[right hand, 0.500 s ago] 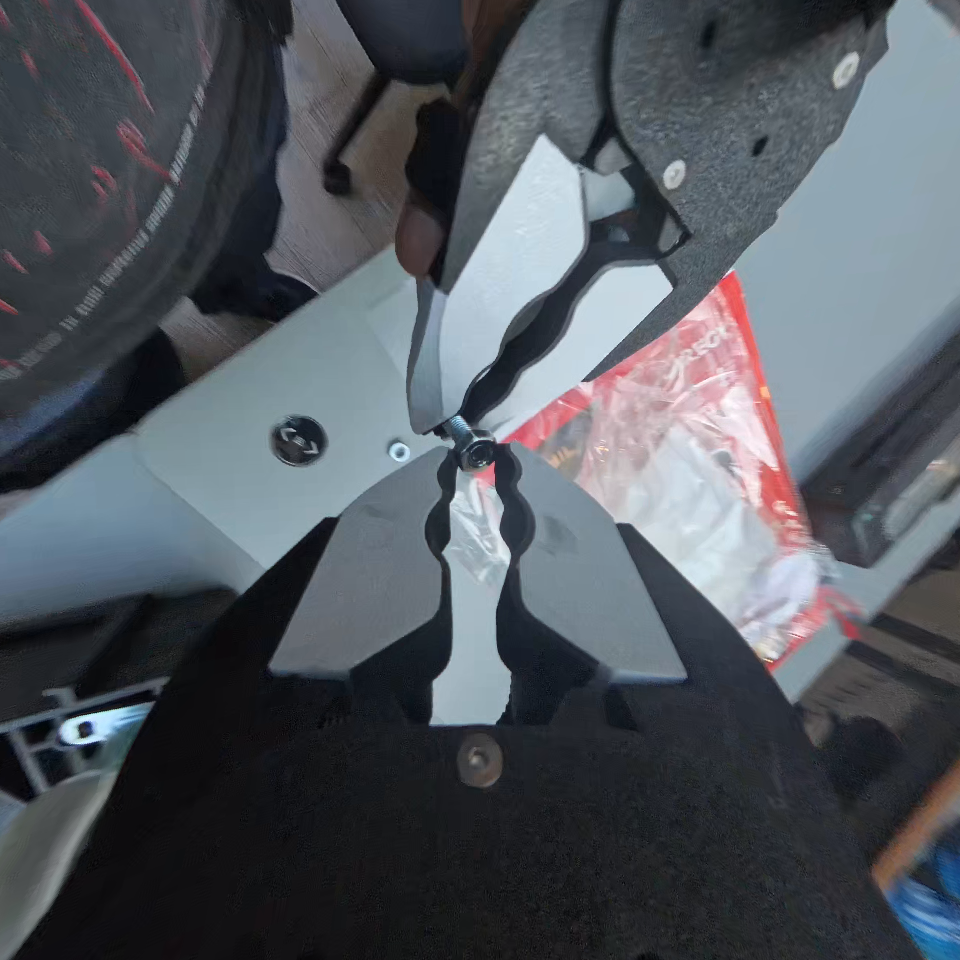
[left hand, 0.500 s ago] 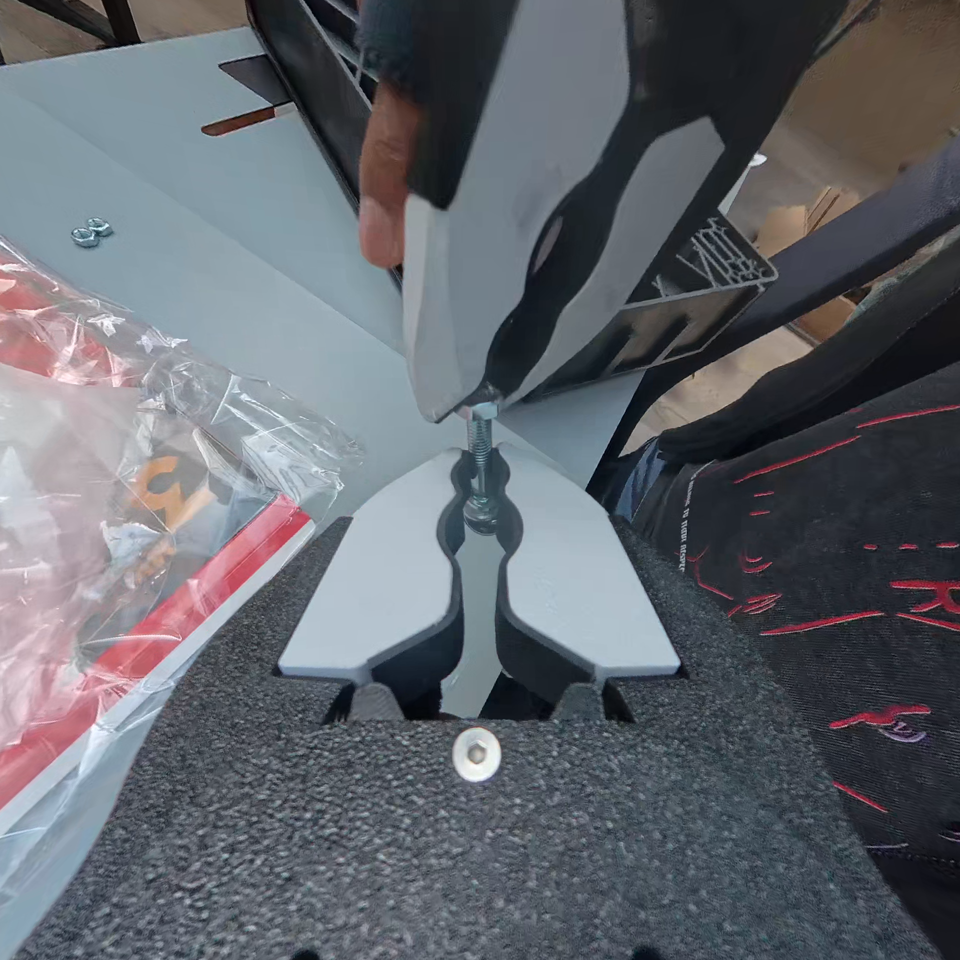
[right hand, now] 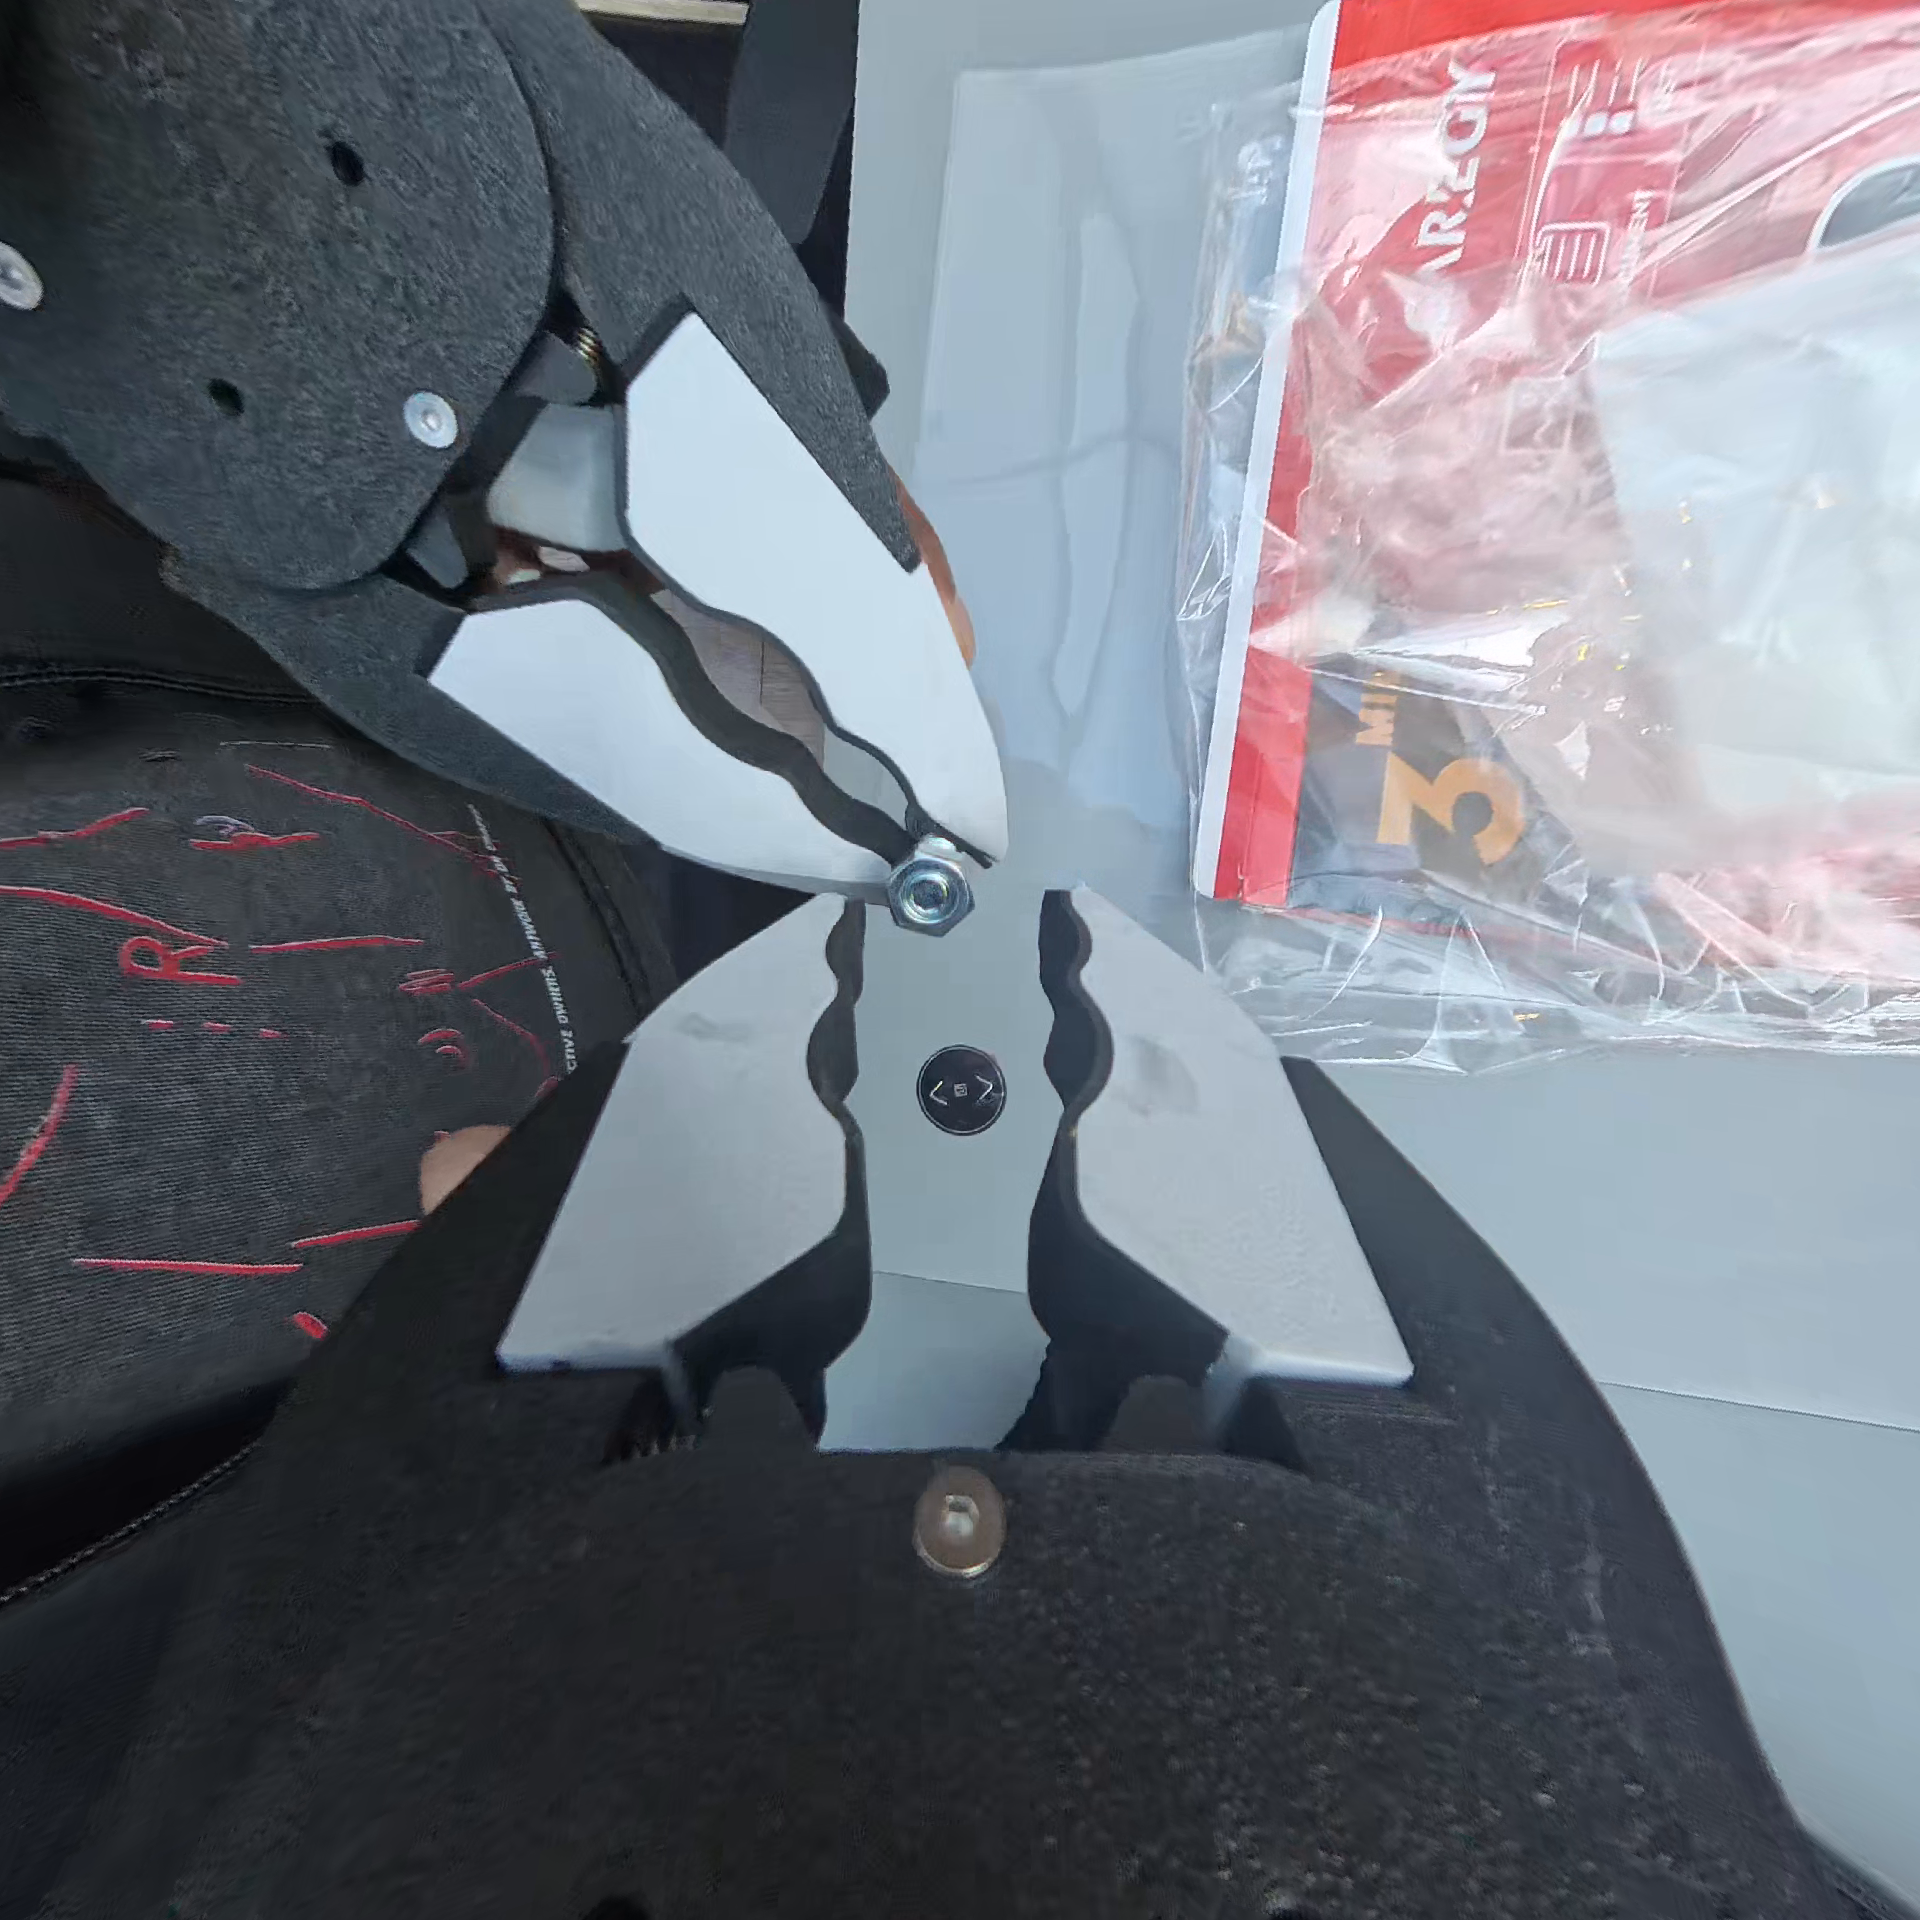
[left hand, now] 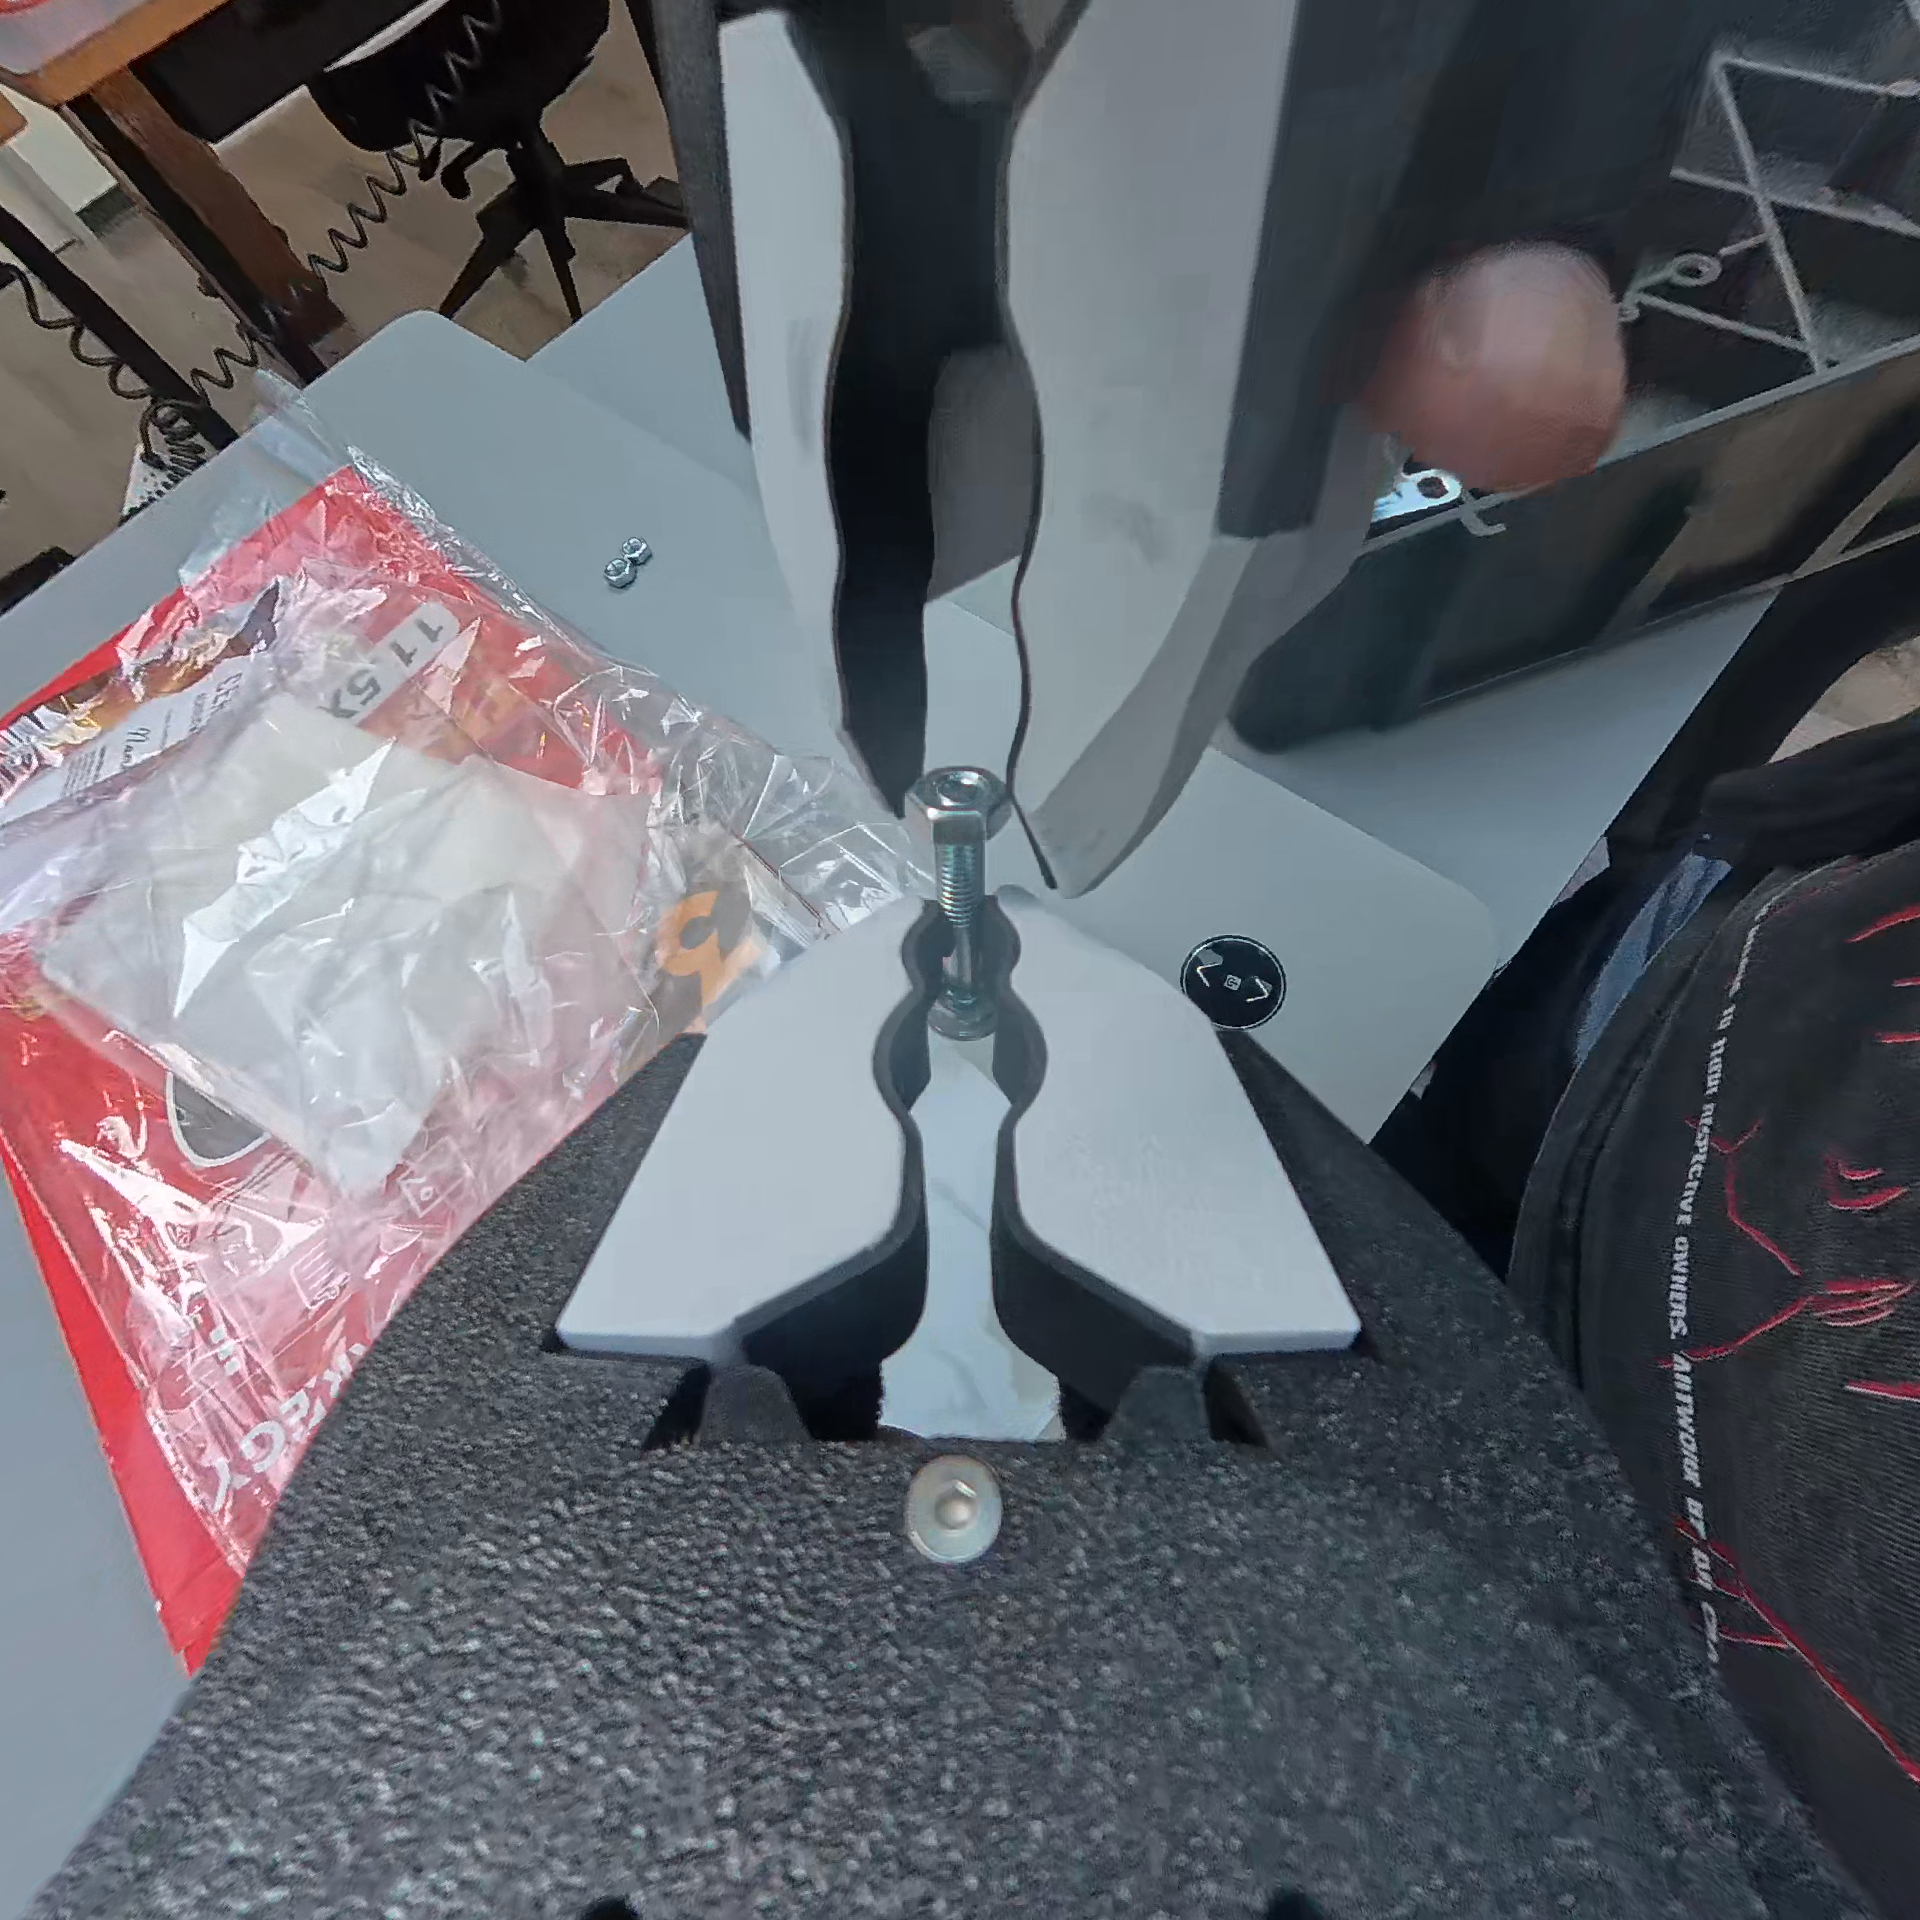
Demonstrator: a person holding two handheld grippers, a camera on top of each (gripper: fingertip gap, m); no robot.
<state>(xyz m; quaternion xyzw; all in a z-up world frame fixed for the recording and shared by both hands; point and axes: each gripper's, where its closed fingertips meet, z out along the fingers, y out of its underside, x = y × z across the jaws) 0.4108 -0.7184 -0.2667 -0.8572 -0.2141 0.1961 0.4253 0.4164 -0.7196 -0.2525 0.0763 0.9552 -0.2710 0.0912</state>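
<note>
The left tongs [left hand: 961, 935] are clenching a small steel bolt [left hand: 958, 904] by its shank; the right tongs [right hand: 961, 914], released, seemingly are hovering about its slippery nut [right hand: 928, 891].

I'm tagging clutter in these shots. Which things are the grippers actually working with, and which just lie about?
In hand: bolt, clamped in the left gripper; hex nut on its end, between the open right gripper's fingers.
Lying about: red booklet in a clear bag; two loose nuts; round black disc on the grey table.
</note>
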